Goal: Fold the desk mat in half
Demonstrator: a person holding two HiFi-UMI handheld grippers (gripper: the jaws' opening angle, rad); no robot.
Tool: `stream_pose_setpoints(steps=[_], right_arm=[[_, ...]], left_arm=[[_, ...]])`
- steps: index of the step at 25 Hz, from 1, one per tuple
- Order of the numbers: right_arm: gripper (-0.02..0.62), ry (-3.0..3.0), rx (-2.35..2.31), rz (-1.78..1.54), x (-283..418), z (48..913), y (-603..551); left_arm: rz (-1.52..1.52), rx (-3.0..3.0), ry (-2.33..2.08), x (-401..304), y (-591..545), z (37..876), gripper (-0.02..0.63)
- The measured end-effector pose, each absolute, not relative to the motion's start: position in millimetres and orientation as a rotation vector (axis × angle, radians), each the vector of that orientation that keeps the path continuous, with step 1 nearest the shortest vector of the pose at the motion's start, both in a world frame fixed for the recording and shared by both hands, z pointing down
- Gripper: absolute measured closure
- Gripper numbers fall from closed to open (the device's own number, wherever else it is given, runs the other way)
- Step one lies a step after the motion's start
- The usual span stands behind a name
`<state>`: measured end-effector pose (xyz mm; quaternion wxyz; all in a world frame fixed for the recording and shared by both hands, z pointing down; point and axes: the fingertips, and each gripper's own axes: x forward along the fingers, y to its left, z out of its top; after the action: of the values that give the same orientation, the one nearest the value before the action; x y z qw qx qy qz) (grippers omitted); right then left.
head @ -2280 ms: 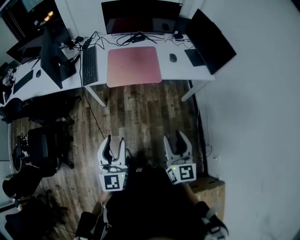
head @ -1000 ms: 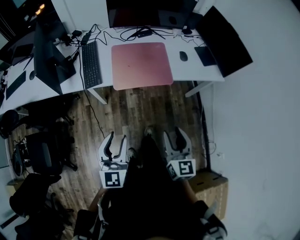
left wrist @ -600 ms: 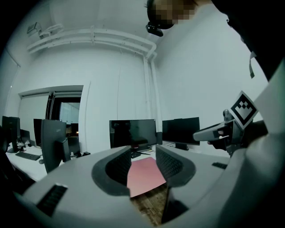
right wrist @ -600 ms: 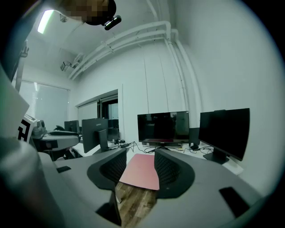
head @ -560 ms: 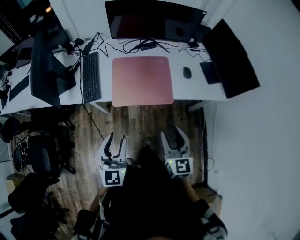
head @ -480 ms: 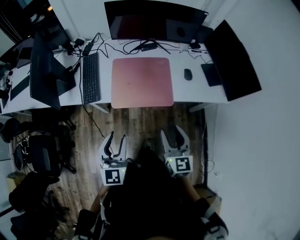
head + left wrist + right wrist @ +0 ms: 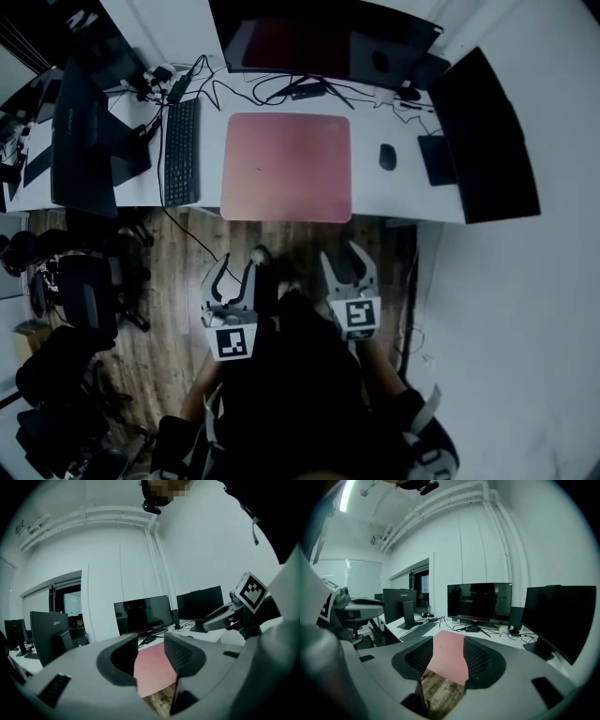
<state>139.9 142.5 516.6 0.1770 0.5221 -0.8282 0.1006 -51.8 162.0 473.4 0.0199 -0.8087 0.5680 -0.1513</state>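
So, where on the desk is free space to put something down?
Bare desk lies between the pink mat and the mouse, and along the front edge there. Crowded: cables behind the mat; keyboard left.

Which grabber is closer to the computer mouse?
Right. The right gripper is over the floor, short of the desk, slightly left of the mouse. The left gripper is farther left, nearer the keyboard side.

The one readable word is "Lenovo", in pale letters on the back of the black flat monitor [image 7: 47,634] at left.
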Motion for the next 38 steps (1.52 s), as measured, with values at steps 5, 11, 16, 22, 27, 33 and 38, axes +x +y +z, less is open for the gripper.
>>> stream_pose_setpoints(steps=[5,11,16,22,27,33,38], right_arm=[[0.413,-2.277,1.420,0.265,133.2,549.3,116.0],[0.410,-2.166,1.274,0.240,122.3,602.9,82.9],[0.402,-2.050,1.077,0.245,118.9,677.1,64.1],[0.390,-1.891,0.852,0.122,114.9,765.0,64.1],[0.387,-1.781,0.767,0.013,123.1,806.0,57.4],[0.382,-1.670,0.715,-0.135,131.5,839.7,49.4],[0.382,-1.646,0.751,-0.191,134.9,845.8,41.4]], left_arm=[[-0.550,-2.527,1.695,-53.1,129.4,498.3,0.435],[-0.765,-2.581,1.520,-48.2,91.8,561.1,0.433],[-1.012,-2.644,1.270,-35.5,68.4,638.4,0.421],[-1.320,-2.447,0.966,-33.3,58.6,732.8,0.379],[-1.489,-2.307,0.793,-33.7,51.6,786.4,0.357],[-1.574,-2.162,0.750,-40.8,41.8,825.0,0.353],[-1.588,-2.155,0.791,-41.8,35.6,844.7,0.354]])
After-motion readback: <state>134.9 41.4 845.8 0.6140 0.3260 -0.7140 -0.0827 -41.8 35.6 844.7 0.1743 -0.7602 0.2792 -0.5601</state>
